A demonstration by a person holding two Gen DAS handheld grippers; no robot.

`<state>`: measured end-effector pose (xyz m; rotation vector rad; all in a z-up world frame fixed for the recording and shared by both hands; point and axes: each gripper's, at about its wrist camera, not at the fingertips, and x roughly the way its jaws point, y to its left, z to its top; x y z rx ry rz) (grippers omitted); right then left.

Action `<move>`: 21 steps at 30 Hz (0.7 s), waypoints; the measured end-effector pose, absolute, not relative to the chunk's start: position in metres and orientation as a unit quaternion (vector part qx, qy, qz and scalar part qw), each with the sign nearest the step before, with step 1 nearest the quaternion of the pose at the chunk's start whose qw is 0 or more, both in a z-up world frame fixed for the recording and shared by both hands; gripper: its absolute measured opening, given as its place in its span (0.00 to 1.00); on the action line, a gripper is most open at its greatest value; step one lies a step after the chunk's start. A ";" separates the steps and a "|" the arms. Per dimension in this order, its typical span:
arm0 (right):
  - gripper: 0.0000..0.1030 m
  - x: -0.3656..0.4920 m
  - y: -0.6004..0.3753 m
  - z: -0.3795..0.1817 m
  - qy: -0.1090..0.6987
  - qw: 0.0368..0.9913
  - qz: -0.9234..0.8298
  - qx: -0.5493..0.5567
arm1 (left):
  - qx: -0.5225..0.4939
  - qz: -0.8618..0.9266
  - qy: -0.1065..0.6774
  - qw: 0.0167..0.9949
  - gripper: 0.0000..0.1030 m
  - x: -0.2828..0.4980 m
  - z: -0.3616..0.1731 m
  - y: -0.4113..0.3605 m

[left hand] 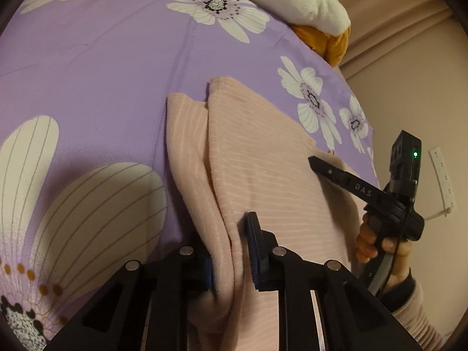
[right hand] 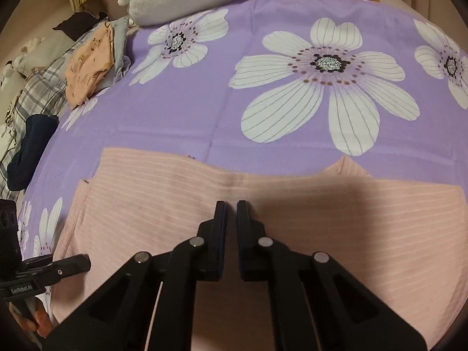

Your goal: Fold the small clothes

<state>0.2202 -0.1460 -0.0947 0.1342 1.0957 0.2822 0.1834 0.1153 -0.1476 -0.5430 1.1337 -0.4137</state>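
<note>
Left claw [left hand: 231, 251] clamped on bunched edge of pink garment [left hand: 263, 158], right claw [right hand: 231, 213] closed empty above it; lift edge evenly, fold flat across purple sheet [right hand: 204, 111].

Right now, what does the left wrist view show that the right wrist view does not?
Only the left wrist view: the left gripper pinching a raised fold of the pink garment.
Only the right wrist view: the clothes pile at the bed's far left, and the right gripper shut over the garment.
Both: the purple floral sheet.
</note>
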 end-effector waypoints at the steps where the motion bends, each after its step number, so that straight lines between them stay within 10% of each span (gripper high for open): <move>1: 0.08 0.215 -0.147 -0.089 0.518 0.842 0.137 0.066 | -0.250 -0.191 0.527 0.790 0.18 0.183 -0.147 0.115; 21: 0.13 0.082 -0.134 -0.067 0.517 0.828 0.215 0.015 | -0.238 -0.180 0.534 0.792 0.18 0.185 -0.144 0.111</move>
